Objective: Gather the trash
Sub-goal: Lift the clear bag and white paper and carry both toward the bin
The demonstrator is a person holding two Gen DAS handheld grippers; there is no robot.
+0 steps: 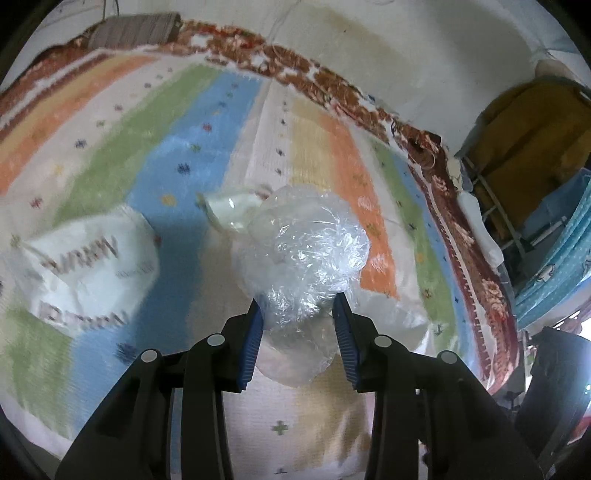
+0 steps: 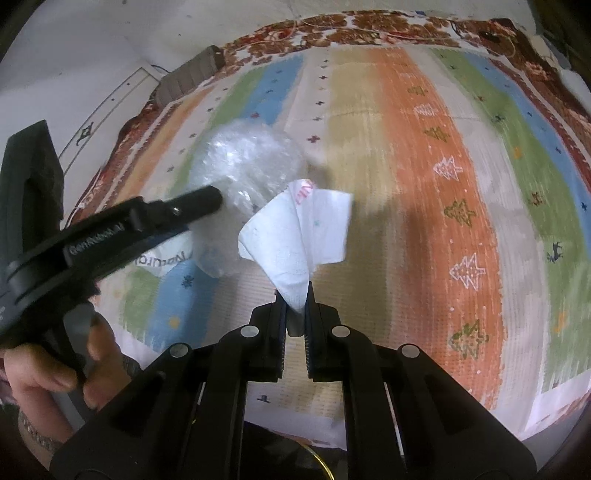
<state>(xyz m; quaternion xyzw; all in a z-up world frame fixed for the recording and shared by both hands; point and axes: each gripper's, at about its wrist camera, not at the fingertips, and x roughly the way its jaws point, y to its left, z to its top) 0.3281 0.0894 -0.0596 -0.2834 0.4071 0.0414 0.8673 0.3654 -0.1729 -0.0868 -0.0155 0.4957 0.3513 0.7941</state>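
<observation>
My left gripper (image 1: 298, 301) is shut on a crumpled clear plastic bag (image 1: 303, 243) and holds it above the striped rug (image 1: 192, 122). The same bag (image 2: 245, 162) and the left gripper's finger (image 2: 192, 205) show at the left of the right wrist view. My right gripper (image 2: 296, 293) is shut on a white paper wrapper (image 2: 299, 236) with a red print, held above the rug (image 2: 424, 166). A white printed plastic bag (image 1: 88, 266) lies on the rug to the left; part of it (image 2: 166, 258) shows under the left gripper.
A small clear scrap (image 1: 231, 208) lies on the rug behind the held bag. A grey ribbed block (image 1: 135, 29) sits at the rug's far edge. A metal rack with yellow and blue cloth (image 1: 535, 155) stands to the right. A white wall (image 2: 92, 44) is beyond.
</observation>
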